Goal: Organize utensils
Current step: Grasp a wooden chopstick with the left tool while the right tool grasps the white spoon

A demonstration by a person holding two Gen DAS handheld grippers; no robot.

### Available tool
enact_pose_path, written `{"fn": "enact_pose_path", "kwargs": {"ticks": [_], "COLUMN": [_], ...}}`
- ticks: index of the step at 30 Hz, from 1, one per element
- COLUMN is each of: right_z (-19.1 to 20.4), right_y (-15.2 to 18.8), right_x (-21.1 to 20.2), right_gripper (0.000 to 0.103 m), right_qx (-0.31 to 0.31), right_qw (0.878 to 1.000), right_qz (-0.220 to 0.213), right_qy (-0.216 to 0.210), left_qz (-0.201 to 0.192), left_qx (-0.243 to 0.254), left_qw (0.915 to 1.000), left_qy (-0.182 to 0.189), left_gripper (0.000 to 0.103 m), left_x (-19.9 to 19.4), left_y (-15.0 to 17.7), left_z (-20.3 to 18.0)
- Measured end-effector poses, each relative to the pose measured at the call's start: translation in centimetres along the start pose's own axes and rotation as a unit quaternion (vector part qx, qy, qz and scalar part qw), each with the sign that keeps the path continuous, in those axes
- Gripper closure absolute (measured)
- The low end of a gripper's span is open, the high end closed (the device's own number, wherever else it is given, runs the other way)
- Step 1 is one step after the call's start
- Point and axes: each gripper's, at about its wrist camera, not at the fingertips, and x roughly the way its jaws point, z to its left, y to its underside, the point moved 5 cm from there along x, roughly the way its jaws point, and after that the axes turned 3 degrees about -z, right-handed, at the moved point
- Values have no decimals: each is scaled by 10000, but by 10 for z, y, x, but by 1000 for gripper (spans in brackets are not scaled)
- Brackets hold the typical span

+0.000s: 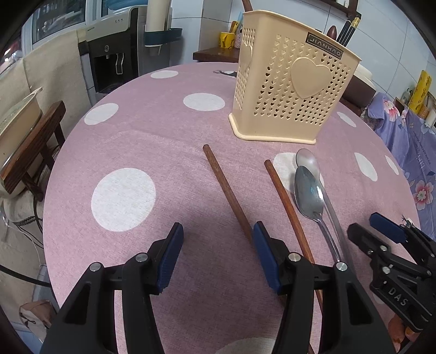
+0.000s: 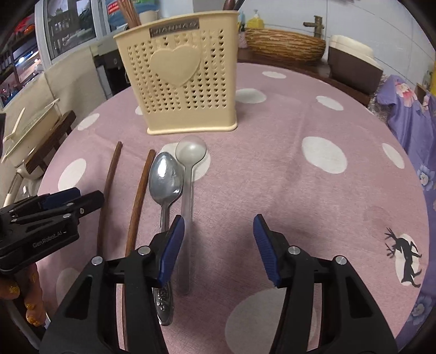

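While both jaws gape, chopsticks [image 2: 137, 201] lie beside spoons [image 2: 165, 179].

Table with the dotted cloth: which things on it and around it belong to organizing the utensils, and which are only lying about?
Belong to the job:
- two wooden chopsticks
- metal spoon
- clear plastic spoon
- beige utensil holder
- left tongs, open
- right tongs, open

Only lying about:
- woven basket
- yellow bottle
- water dispenser
- yellow mug
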Motion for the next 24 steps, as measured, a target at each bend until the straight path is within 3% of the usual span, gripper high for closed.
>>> {"fn": "enact_pose_path", "kwargs": {"ticks": [10,16,24], "right_z": [16,-7,-10], "right_y": [-2,2,4], "right_x": [15,8,6], "right_gripper": [60,61,61], "right_qx": [-295,-134,-291], "right_qw": [9994,9991,9991], "right_qz": [149,160,163], "right_qy": [101,368,266], "left_qz": [-20,-20,-15], "left_qx": [5,-10,-29], "left_qw": [10000,10000,10000], "left_qy": [16,45,66], "left_gripper": [49,49,42], "left_x": [0,0,1], "left_y": [1,1,0], "left_z": [0,0,-2]}}
